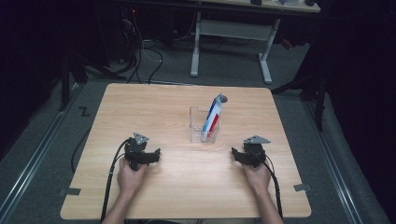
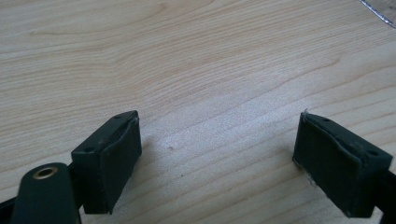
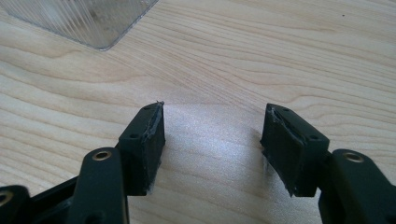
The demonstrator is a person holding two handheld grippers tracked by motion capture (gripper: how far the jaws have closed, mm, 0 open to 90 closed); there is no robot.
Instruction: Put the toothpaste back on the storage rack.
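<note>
A clear plastic holder (image 1: 204, 125) stands near the middle of the wooden table (image 1: 154, 102), and a red, white and blue tube (image 1: 213, 116) leans upright inside it. My left gripper (image 1: 140, 154) rests on the table at the front left, held by a hand; its jaws stand wide apart over bare wood (image 2: 217, 154). My right gripper (image 1: 245, 154) rests at the front right, just right of and nearer than the holder. It is open with nothing between its fingers (image 3: 212, 144). A corner of the clear holder (image 3: 88, 21) lies ahead of it at the upper left.
A white-legged desk (image 1: 233, 32) stands beyond the table's far edge, with cables (image 1: 140, 51) on the dark floor. Cables trail from both grippers toward the front edge. Small grey tabs (image 1: 302, 187) sit at the table's front corners.
</note>
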